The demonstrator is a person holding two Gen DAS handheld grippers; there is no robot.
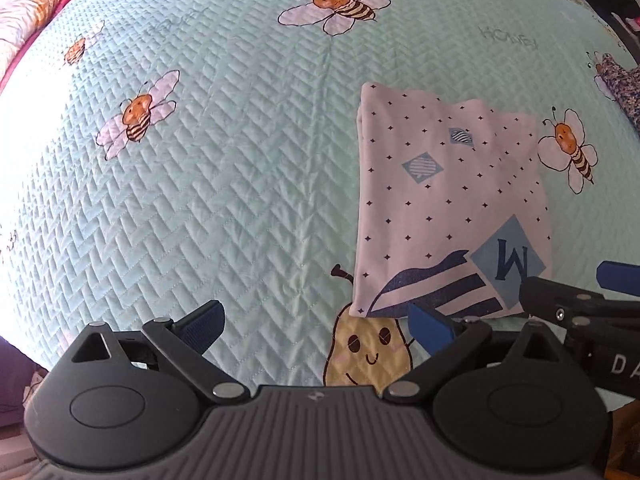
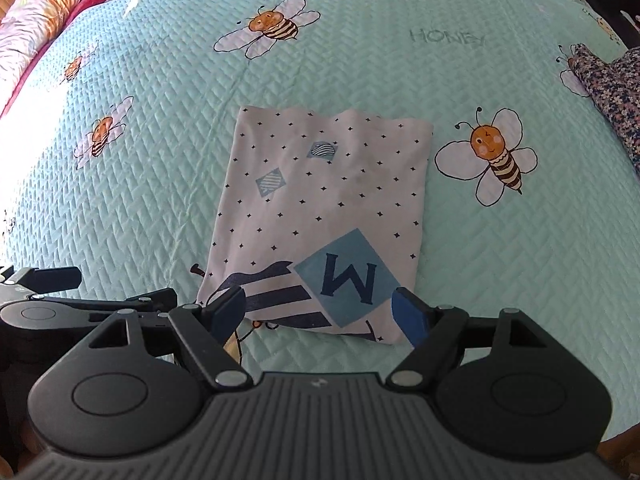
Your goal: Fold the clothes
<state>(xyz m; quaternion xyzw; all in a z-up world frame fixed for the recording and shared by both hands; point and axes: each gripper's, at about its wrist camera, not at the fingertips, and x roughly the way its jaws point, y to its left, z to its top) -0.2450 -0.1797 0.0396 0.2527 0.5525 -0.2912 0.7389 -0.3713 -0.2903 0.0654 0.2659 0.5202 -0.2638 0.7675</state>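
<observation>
The left gripper (image 1: 316,322) stands wide open over the quilted bedspread (image 1: 224,184) and holds nothing. Ahead of its right finger lies the white dotted garment (image 1: 452,200), already folded into a flat rectangle with layered edges at its far left corner. The right gripper (image 2: 318,316) is likewise spread wide and empty, its fingers straddling the garment's near edge without pinching it.

As a judgement, the risk is to the fold itself. A finger dragging across that near edge, or a grip catching only the top layer, would peel the stack apart or skew it on the smooth quilt.

Readable writing: a large "M" on the garment's blue diamond (image 2: 348,278), "HONEY" on the bedspread far ahead (image 2: 448,37), and "DA" on the other gripper's body, cut off at the left view's right edge.
</observation>
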